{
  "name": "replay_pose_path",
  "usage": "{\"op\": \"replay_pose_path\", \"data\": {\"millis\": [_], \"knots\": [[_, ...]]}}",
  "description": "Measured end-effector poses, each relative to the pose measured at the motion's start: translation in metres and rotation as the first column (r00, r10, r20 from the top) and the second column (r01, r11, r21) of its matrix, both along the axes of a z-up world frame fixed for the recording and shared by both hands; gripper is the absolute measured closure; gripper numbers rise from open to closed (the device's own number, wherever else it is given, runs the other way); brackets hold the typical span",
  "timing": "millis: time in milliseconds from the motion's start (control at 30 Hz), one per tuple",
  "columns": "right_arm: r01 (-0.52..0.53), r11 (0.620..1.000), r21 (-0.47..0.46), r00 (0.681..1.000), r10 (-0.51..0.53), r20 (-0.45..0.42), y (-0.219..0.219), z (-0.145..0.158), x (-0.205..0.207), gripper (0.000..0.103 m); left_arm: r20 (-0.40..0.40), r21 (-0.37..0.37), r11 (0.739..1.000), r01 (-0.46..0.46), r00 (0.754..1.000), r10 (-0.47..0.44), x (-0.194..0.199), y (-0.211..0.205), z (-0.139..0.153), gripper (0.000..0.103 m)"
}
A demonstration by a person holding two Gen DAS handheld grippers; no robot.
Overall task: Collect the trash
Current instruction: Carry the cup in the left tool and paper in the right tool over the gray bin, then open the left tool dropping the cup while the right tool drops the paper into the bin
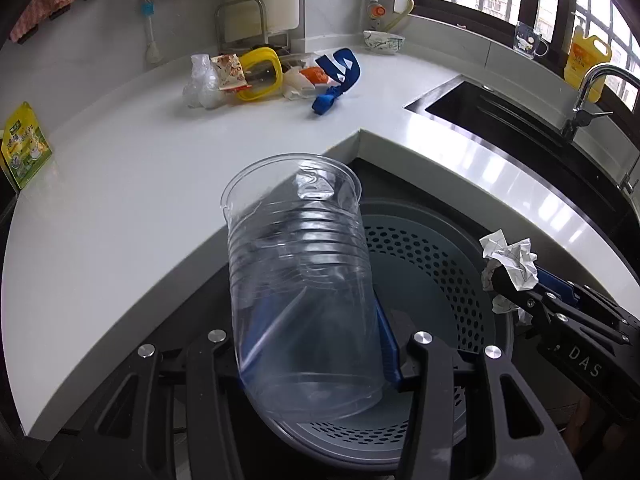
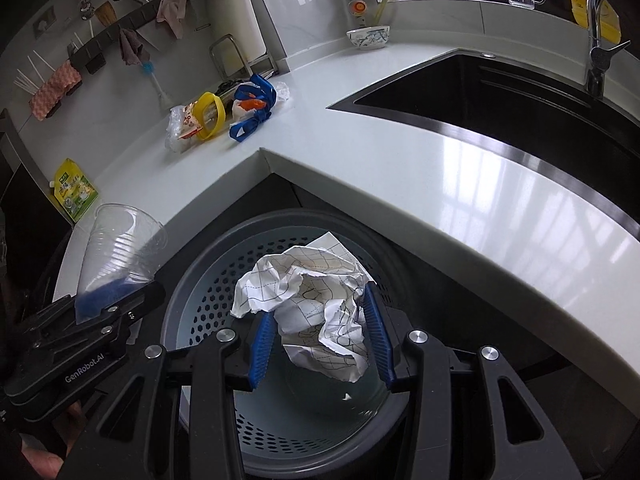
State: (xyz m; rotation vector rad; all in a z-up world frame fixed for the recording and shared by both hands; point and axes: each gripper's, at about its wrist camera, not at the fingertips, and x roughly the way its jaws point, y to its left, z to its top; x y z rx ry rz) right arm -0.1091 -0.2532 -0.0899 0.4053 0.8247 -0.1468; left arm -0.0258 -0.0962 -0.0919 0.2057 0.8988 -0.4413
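Trash bin (image 2: 208, 264) beneath claw-held crumpled paper (image 2: 316, 312) and plastic cup (image 1: 300, 280).

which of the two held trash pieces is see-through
The plastic cup in the left gripper; the right gripper holds opaque crumpled paper.

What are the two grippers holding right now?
Left gripper: shut on the clear plastic cup.
Right gripper: shut on the crumpled paper.

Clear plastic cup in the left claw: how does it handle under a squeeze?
The clear ribbed plastic cup is probably thin and light. A crumpled patch near its rim suggests it buckles under pressure. Smooth walls may slip between the left claw pads.
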Motion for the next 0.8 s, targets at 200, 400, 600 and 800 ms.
{"op": "replay_pose_path", "data": {"millis": [200,400,600,800], "knots": [[-0.006,1.000,-0.002,0.999,0.006,-0.034,0.002,-0.014,0.000,0.062,-0.029,0.016,1.000,0.011,1.000,-0.010,-0.002,-0.003,-0.017,0.056],[-0.024,1.000,-0.015,0.998,0.023,-0.066,0.006,-0.024,0.007,0.061,-0.082,0.018,1.000,-0.011,0.997,0.012,0.007,0.001,-0.031,0.056],[-0.035,0.999,-0.028,0.995,0.033,-0.091,0.010,-0.030,0.012,0.061,-0.095,0.030,0.999,-0.013,0.995,0.016,0.010,0.001,-0.038,0.055],[-0.033,0.999,-0.043,0.996,0.029,-0.086,0.010,-0.028,0.013,0.056,-0.076,0.032,0.999,-0.025,0.997,0.027,0.013,0.002,-0.035,0.039]]}}
